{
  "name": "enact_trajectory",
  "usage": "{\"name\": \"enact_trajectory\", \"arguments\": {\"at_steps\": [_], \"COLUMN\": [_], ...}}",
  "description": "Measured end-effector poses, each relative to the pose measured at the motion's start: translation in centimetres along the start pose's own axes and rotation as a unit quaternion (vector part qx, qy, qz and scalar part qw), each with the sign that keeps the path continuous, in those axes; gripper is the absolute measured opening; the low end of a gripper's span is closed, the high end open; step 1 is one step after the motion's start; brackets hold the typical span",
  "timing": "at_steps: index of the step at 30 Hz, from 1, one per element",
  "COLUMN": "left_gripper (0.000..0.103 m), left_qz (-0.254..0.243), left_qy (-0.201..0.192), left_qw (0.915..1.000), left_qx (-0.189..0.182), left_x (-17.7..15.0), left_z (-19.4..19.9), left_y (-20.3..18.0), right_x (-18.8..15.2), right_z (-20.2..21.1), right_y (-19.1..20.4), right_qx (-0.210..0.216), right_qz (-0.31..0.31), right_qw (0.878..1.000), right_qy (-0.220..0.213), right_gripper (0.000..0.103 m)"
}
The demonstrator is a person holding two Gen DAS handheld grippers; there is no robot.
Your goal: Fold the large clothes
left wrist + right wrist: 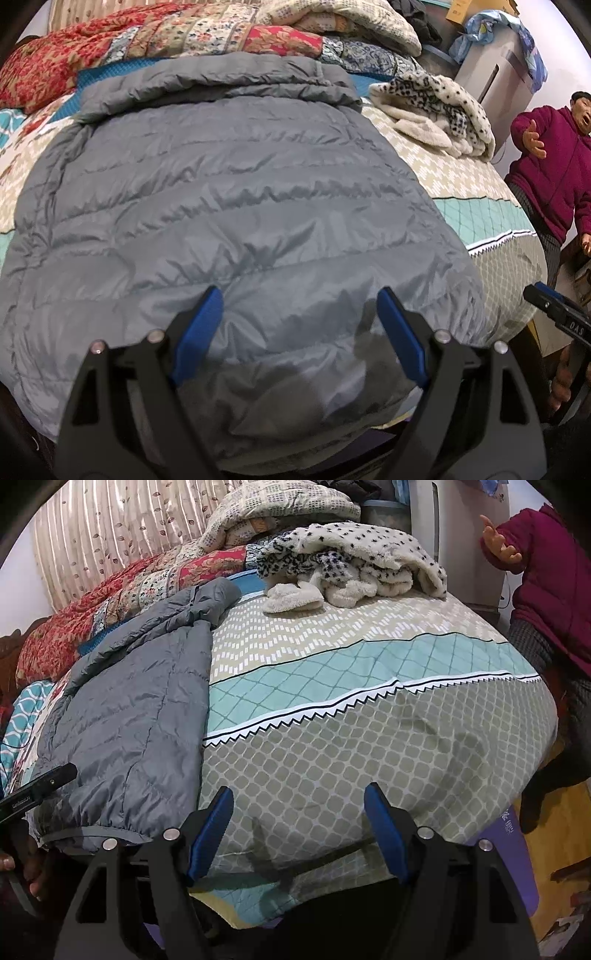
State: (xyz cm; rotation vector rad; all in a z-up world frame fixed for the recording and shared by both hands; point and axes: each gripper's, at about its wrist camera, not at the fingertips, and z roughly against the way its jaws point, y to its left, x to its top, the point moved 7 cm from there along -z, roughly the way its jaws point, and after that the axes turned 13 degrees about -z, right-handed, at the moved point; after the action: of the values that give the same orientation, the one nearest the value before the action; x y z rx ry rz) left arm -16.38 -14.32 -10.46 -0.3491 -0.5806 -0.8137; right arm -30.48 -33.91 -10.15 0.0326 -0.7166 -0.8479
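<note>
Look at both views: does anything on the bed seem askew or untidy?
The grey jacket lies flat, but its top end is bunched. Behind it, a spotted fleece sits in a crumpled heap on the bed.

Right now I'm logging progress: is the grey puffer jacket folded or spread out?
Partly folded. The grey puffer jacket lies on the bed as a narrow strip with a straight long edge. Both grippers, left and right, are open, holding nothing.

The grey down jacket [229, 206] is covering the bed [480, 192] beneath it, its near hem running behind the left hand-held gripper [299, 295]. The frame edge is cropping the bystander [550, 166], and the right hand-held gripper [550, 302] is showing only partly.
</note>
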Motion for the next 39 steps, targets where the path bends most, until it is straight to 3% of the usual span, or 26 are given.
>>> {"name": "enact_trajectory", "arguments": {"at_steps": [17, 24, 30, 32, 36, 39], "left_gripper": [0.082, 0.082, 0.082, 0.082, 0.082, 0.082], "left_qz": [-0.003, 0.018, 0.041, 0.042, 0.07, 0.056], "left_qy": [-0.005, -0.022, -0.015, -0.008, 0.07, 0.066], "left_qw": [0.9999, 0.9976, 0.9944, 0.9933, 0.992, 0.9917], "left_qx": [0.014, 0.063, 0.096, 0.107, 0.078, 0.095], "left_x": [0.7, -0.5, -0.8, -0.6, -2.9, -3.1], "left_z": [1.3, 4.5, 5.1, 4.2, -0.8, -0.9], "left_y": [0.4, 4.9, 8.9, 9.7, 10.1, 9.7], "right_x": [0.7, 1.4, 4.1, 4.1, 3.4, 2.1], "right_z": [0.3, 0.4, 0.5, -0.8, -3.0, -4.9], "right_y": [-0.6, -0.4, 0.3, -0.1, -1.7, -3.5], "right_qx": [0.008, 0.022, 0.026, 0.018, -0.003, -0.015], "right_qz": [-0.005, 0.003, 0.011, 0.007, -0.001, -0.021], "right_qw": [1.0, 1.0, 0.998, 0.999, 1.0, 0.999], "right_qy": [-0.012, -0.013, -0.048, -0.036, -0.01, 0.038], "right_gripper": [0.073, 0.067, 0.065, 0.065, 0.065, 0.065]}}
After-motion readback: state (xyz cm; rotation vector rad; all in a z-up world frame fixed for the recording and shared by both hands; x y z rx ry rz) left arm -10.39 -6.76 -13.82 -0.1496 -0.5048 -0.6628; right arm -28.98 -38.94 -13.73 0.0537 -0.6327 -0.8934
